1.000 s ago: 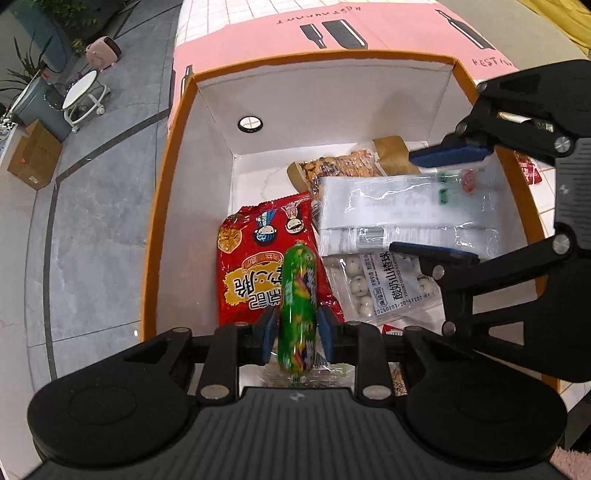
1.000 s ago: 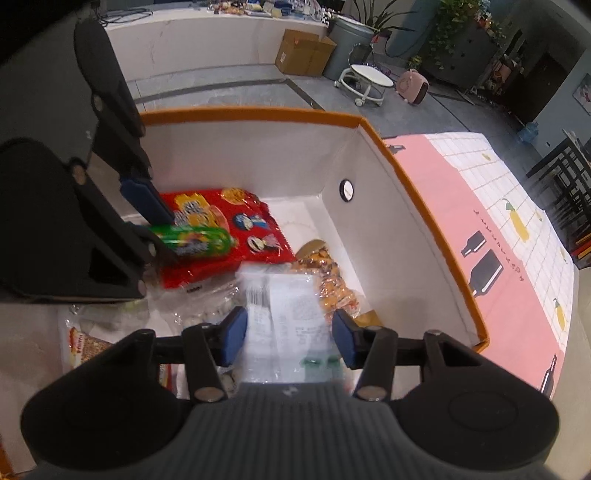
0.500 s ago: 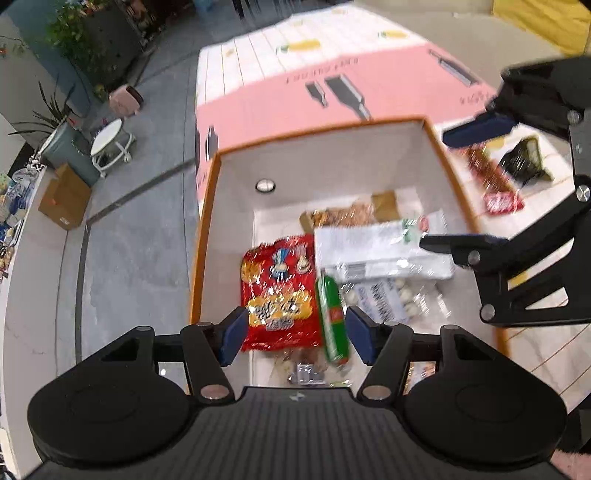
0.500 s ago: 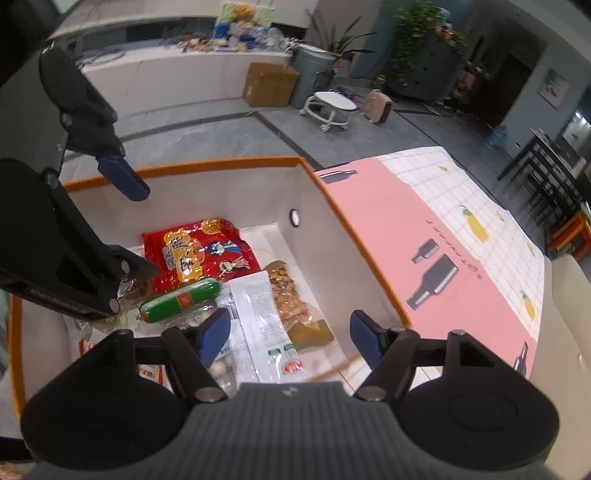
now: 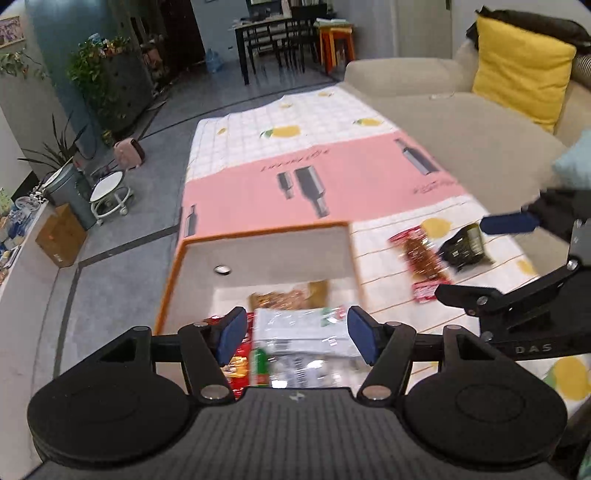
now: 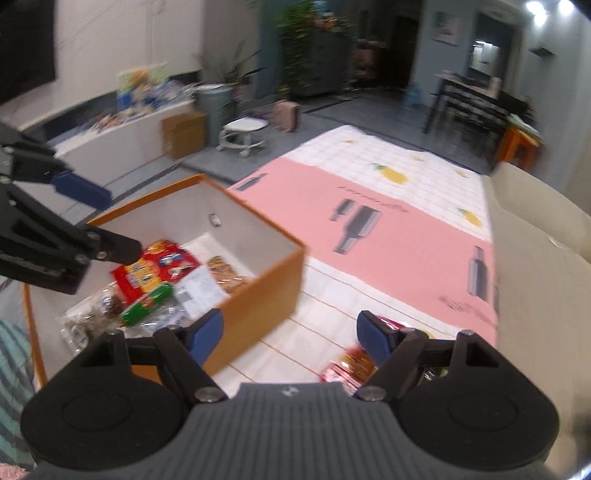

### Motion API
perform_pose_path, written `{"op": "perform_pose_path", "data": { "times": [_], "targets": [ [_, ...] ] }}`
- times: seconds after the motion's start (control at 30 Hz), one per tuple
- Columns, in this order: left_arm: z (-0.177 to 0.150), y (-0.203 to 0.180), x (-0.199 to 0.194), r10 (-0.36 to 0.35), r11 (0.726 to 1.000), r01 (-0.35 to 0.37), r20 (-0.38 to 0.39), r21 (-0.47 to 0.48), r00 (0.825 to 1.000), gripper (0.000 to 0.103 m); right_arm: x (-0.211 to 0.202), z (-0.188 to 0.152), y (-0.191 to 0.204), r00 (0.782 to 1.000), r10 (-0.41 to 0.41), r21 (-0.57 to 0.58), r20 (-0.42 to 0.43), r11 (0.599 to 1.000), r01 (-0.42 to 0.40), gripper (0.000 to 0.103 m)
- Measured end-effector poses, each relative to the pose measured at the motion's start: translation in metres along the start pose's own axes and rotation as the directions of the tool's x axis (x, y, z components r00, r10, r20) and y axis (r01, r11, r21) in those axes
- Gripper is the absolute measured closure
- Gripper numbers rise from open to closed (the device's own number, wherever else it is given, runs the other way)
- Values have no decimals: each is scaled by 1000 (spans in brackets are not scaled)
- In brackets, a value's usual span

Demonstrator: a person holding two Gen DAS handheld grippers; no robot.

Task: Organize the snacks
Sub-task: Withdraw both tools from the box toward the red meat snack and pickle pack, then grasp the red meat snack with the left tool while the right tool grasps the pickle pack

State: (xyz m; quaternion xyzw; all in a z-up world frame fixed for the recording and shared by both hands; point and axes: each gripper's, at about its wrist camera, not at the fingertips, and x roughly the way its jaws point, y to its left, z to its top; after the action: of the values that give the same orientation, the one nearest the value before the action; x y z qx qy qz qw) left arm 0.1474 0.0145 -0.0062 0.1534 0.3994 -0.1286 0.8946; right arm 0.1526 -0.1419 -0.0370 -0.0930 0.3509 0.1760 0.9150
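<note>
We see even indoor light, fairly dim, with two bright ceiling spots point(image 6: 546, 6) glaring at the top right of the right wrist view. Both views bend strongly at the edges and darken in the corners. Motion blur smears the snacks in the box point(image 5: 258, 258) and most of the right view's background.

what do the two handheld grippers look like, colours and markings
Both look alike. The left gripper and right gripper are matte black, with a ribbed grey body at the base, two round black discs either side, angular black link arms with silver pivot bolts, and blue pads on the fingers. White letters "DAS" show on the right gripper's side in the left wrist view. No cables or sleeves show.
</note>
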Motion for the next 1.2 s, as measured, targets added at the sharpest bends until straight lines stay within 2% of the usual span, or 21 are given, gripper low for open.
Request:
{"op": "perform_pose_path", "data": {
  "times": [0.1,0.17,0.37,0.47,0.67,0.93,1.2],
  "targets": [
    [0,-19,-6,-12,1000,12,24,-5,1000,29,-12,-16,-13,999,-37,59,15,998,36,25],
    [-1,-31,-8,-33,999,33,38,-14,999,29,-20,-26,-21,998,-56,98,21,994,54,20],
    [-5,-67,-2,-91,993,94,56,-66,994,29,-36,-56,-38,992,-120,169,36,979,113,20],
    [-7,-83,4,-114,989,121,82,-87,990,29,-38,-72,-47,984,-174,192,36,968,164,20],
    [-13,-104,30,-141,978,151,74,-148,987,29,-30,-98,-63,966,-260,212,16,945,251,20],
    [-18,-123,67,-159,974,166,56,-153,986,31,-5,-116,-81,968,-249,226,-42,941,252,20],
    [-20,-121,110,-212,942,212,28,-262,977,33,21,-122,-105,973,-221,314,-70,921,232,20]
  ]
}}
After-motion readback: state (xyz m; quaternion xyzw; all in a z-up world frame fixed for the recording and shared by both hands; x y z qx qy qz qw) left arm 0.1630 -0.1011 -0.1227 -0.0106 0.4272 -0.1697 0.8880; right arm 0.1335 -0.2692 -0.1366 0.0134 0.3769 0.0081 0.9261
